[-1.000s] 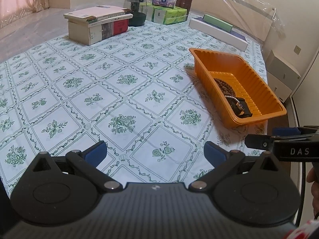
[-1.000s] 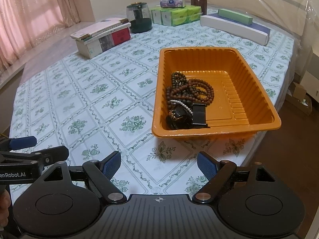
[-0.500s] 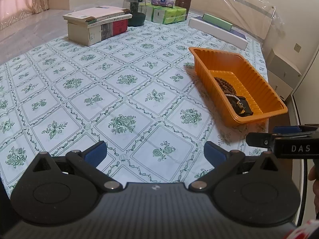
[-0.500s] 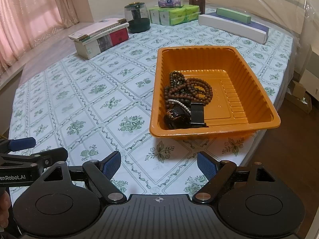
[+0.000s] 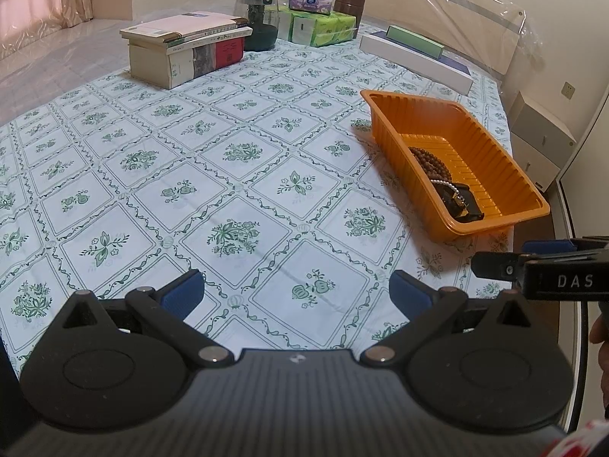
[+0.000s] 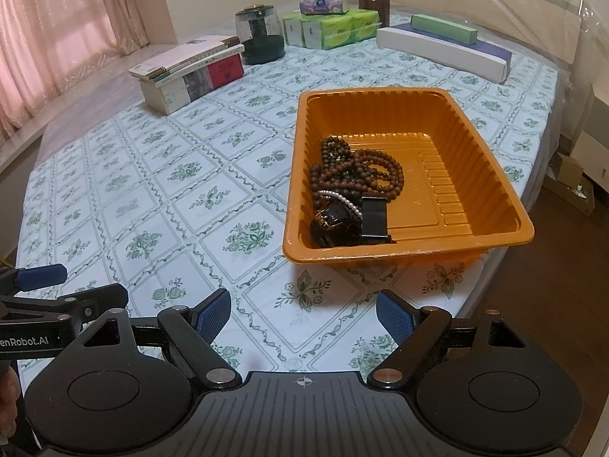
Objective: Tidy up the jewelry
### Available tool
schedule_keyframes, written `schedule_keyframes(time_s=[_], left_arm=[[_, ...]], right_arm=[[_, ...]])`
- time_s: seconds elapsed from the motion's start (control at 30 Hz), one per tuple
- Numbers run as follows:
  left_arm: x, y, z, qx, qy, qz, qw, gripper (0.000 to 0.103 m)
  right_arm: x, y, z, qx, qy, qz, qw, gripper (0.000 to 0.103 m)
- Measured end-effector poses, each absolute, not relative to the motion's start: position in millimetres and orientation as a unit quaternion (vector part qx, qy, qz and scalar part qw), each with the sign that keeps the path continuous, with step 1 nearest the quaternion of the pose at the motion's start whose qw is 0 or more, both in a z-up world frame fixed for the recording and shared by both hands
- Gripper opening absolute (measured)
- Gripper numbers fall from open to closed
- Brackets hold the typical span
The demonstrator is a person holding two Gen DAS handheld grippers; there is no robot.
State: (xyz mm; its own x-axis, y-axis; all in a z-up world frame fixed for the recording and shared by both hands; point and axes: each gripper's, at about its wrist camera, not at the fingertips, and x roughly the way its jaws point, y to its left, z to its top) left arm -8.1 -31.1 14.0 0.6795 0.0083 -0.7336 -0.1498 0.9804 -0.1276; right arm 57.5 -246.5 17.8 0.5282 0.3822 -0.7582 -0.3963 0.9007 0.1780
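Note:
An orange plastic tray point(image 6: 491, 175) point(image 5: 384, 110) sits on the patterned cloth near the bed's right edge. Inside it lie brown bead strings point(image 6: 357, 169) point(image 5: 430, 162), a thin pearl bracelet point(image 6: 348, 200) and a black watch point(image 6: 342, 221) point(image 5: 462, 205), heaped at the tray's near left corner. My right gripper point(image 6: 302, 314) hovers open in front of the tray, nothing between its blue pads. My left gripper point(image 5: 295, 291) is open too, over bare cloth to the left of the tray. Each gripper's tip shows at the edge of the other's view.
At the far end of the bed stand a stack of books point(image 6: 190, 70), a dark glass jar point(image 6: 260, 36), green tissue packs point(image 6: 329, 28) with a tissue box on top, a brown box point(image 6: 375, 2) and long flat boxes point(image 6: 445, 47). Wooden floor lies beyond the right edge.
Both views have drawn back slightly from the tray; it sits a little farther off. Both grippers stay open and the jewelry has not moved.

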Motion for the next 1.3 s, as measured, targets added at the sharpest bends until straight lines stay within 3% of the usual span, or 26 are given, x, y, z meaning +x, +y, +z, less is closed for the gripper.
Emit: schedule_keyframes(time_s=[1.3], left_arm=[[-8.6, -31.6, 13.9, -0.088, 0.398, 0.044, 0.912, 0.103]], right_arm=[[58.3, -249.9, 19.2, -0.007, 0.431, 0.221, 0.875, 0.083]])
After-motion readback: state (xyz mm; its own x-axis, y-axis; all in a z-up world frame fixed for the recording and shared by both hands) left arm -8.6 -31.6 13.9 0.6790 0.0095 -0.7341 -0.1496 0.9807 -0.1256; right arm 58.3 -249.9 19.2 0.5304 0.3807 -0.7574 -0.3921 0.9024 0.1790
